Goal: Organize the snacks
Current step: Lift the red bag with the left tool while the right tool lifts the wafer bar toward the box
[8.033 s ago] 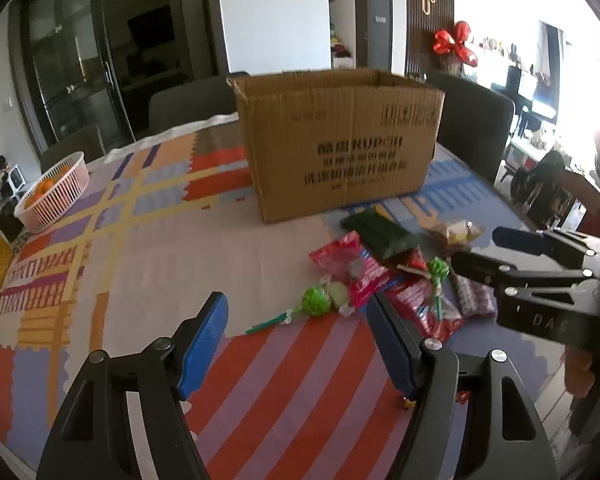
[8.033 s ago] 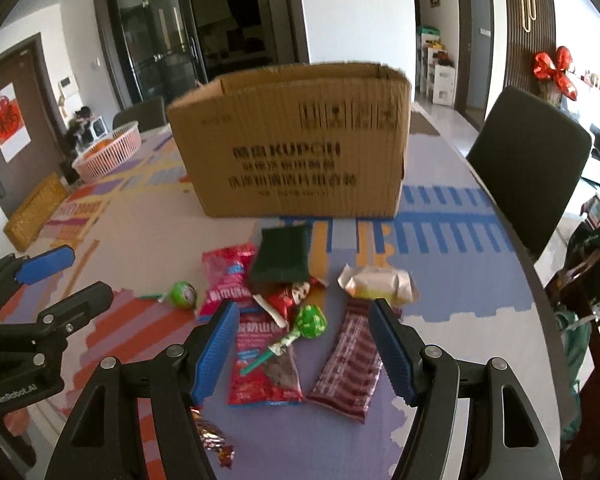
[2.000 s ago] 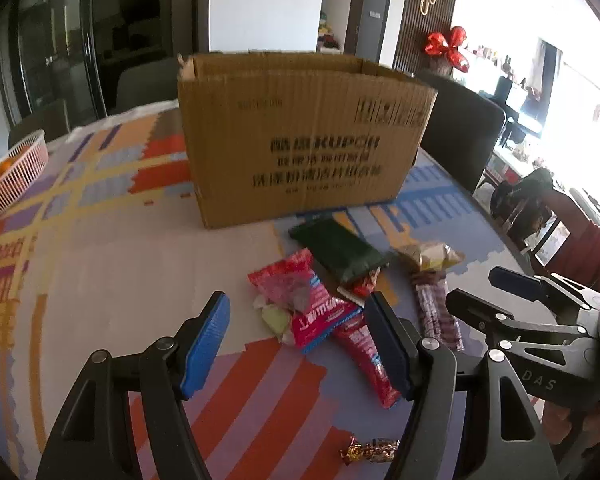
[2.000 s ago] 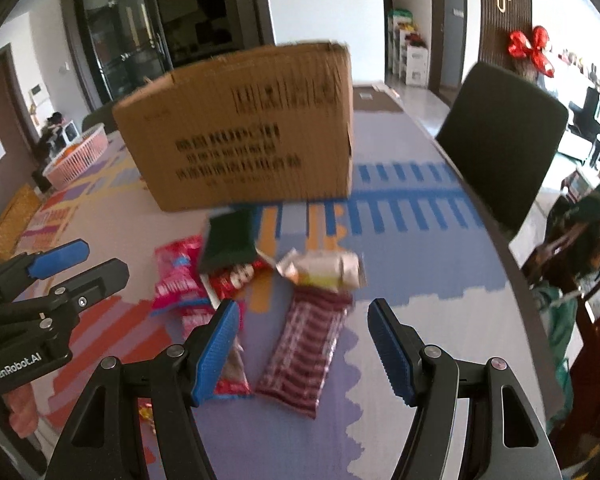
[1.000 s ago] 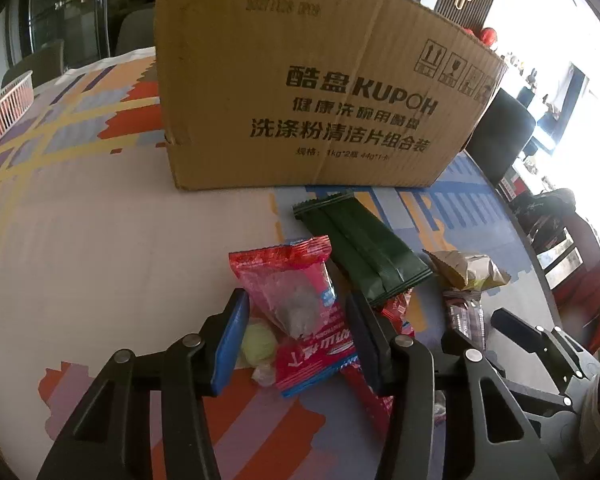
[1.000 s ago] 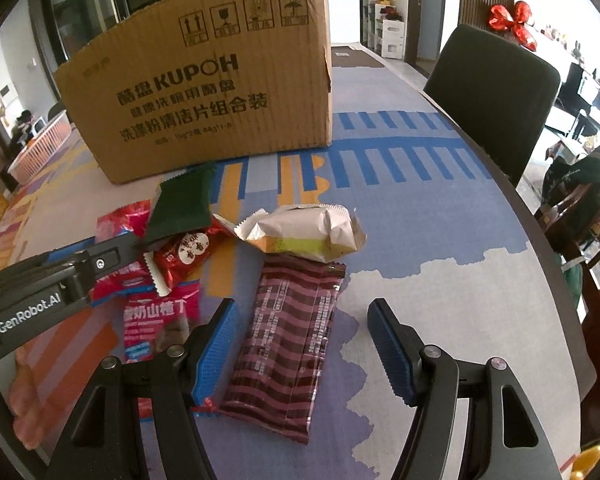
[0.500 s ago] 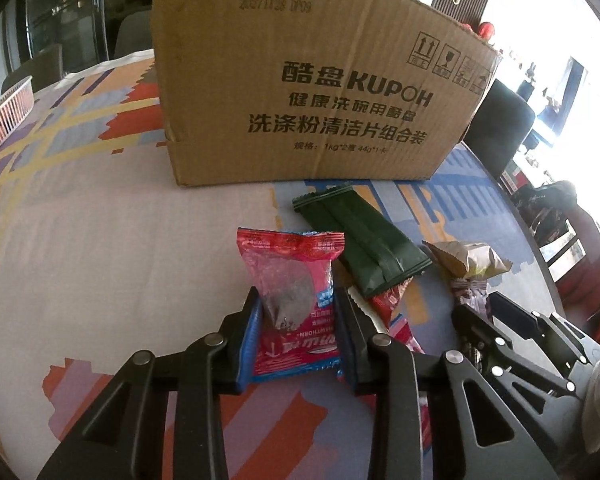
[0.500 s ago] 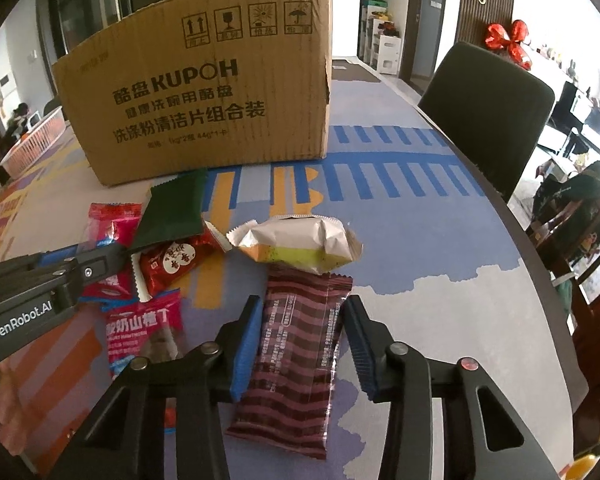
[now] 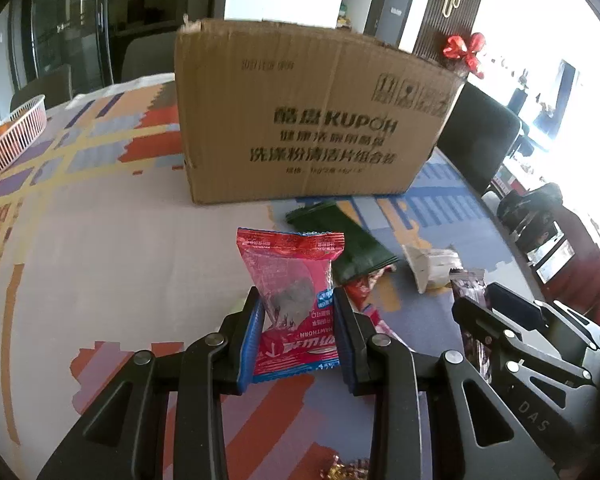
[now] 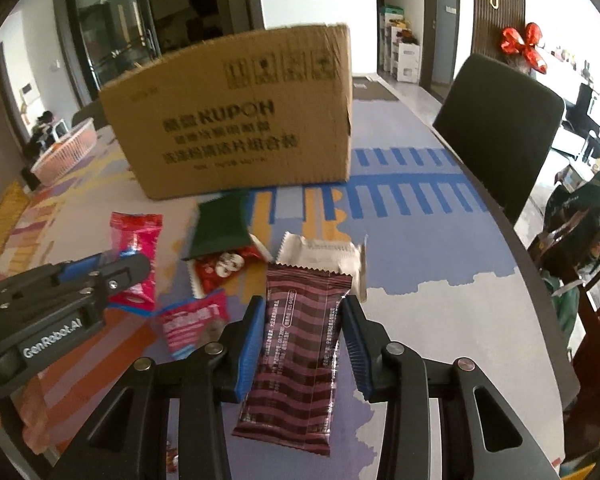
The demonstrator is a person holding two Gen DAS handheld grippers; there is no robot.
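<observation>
**Red and maroon packets clamped, one in each pair of tongs**

Red plastic fills the gap of the left tongs [image 9: 298, 312]: a red snack packet [image 9: 294, 280] stands upright between the blue pads, which press on both its sides. These jaws have just been closing and are now drawn in narrow on the packet. Its crimped top edge rises above the fingertips and its lower end hangs back toward the camera.

The right tongs [image 10: 304, 316] grip a maroon striped packet [image 10: 296, 344] the same way, pads squeezing its long edges, after likewise closing in on it. The packet runs lengthwise along the jaws, top edge just past the tips.

Beyond both tongs stands the cardboard box [image 9: 308, 116], open at the top, on the patterned tablecloth [image 9: 100, 240]. Between the box and the tongs lie the loose snacks: a dark green packet [image 10: 220, 228] nearest the box, a small red wrapper [image 10: 224, 264] touching its near end, and a white packet [image 10: 320, 252] just behind the maroon one's top. A pink packet [image 10: 192, 320] lies just left of the right tongs.

A pink basket [image 9: 12, 140] sits far off to the left, and a dark chair [image 10: 500, 128] stands at the table's right edge.
</observation>
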